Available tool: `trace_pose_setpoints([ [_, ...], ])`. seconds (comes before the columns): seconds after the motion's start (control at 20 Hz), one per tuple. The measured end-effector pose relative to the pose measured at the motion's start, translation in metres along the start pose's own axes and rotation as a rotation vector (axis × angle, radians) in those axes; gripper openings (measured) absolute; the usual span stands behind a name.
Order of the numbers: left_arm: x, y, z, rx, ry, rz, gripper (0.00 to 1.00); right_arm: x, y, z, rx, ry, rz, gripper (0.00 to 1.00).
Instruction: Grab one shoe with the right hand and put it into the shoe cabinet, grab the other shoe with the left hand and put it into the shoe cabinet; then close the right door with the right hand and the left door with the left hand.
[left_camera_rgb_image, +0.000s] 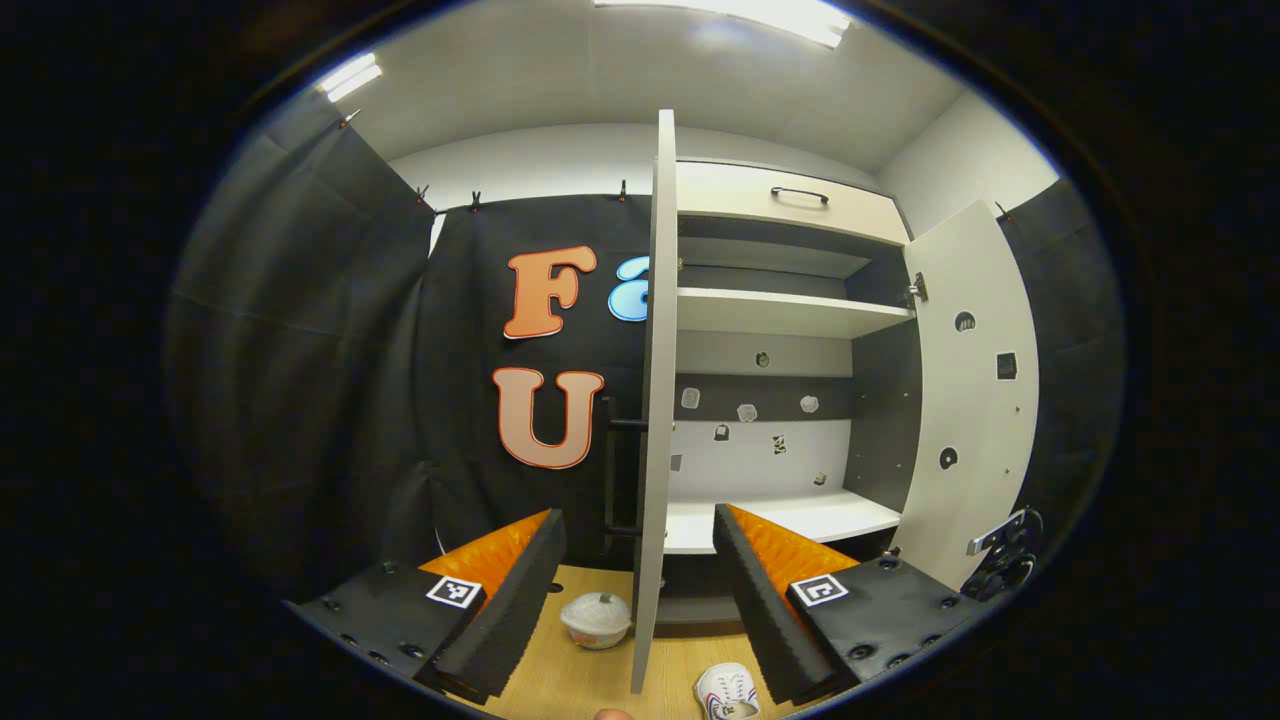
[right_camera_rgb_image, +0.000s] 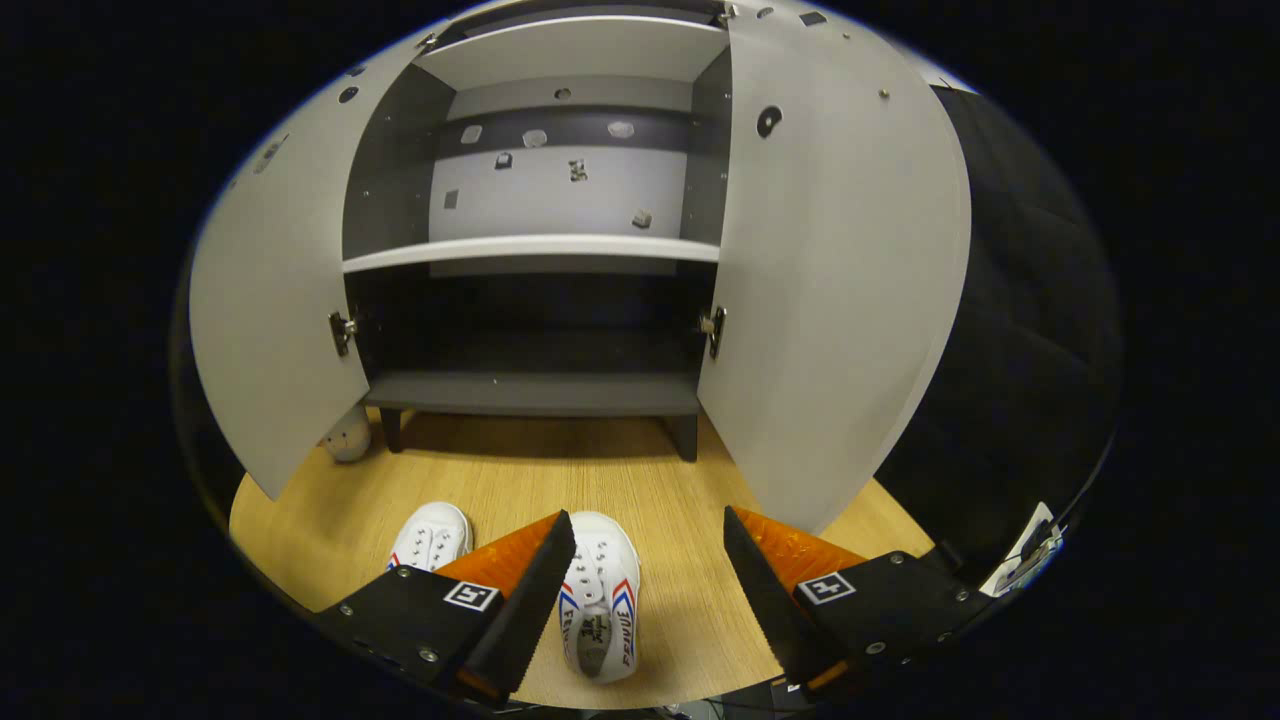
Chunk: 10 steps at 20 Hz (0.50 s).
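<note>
Both white sneakers, right shoe (right_camera_rgb_image: 598, 600) and left shoe (right_camera_rgb_image: 431, 536), sit on the wooden floor (right_camera_rgb_image: 560, 470) before the shoe cabinet (right_camera_rgb_image: 530, 395), doors open. Right gripper (right_camera_rgb_image: 640, 590) and left gripper (left_camera_rgb_image: 640, 590) gape wide, empty; nothing is done yet.

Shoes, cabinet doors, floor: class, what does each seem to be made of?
Shoes: probably white canvas, matte, with eyelets. Cabinet doors: likely laminated board, smooth pale matte faces with metal hinges. Floor: wood or wood-look laminate, fine straight grain.

Left gripper (left_camera_rgb_image: 638, 590), right gripper (right_camera_rgb_image: 648, 590): black screwed mounts, square coded tags, ridged jaws.
</note>
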<state>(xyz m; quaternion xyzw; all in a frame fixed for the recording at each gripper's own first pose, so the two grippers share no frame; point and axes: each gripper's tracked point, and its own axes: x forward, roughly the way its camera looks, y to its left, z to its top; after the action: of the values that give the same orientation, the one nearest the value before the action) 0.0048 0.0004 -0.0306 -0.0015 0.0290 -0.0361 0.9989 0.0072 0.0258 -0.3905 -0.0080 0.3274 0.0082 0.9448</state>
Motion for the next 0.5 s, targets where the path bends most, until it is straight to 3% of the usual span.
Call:
trace_pose_setpoints([
  [0.05,0.001,0.001,-0.003,0.001,0.009,0.000,0.94,0.007,-0.003,-0.021,-0.012,0.046,-0.006,0.93],
  [0.25,0.001,0.004,-0.015,-0.007,0.037,0.001,0.99,0.028,-0.001,-0.086,-0.030,0.178,0.005,0.92],
  [0.5,0.001,0.006,-0.027,0.008,0.069,0.006,0.96,0.046,0.003,-0.127,-0.007,0.292,0.029,0.84],
])
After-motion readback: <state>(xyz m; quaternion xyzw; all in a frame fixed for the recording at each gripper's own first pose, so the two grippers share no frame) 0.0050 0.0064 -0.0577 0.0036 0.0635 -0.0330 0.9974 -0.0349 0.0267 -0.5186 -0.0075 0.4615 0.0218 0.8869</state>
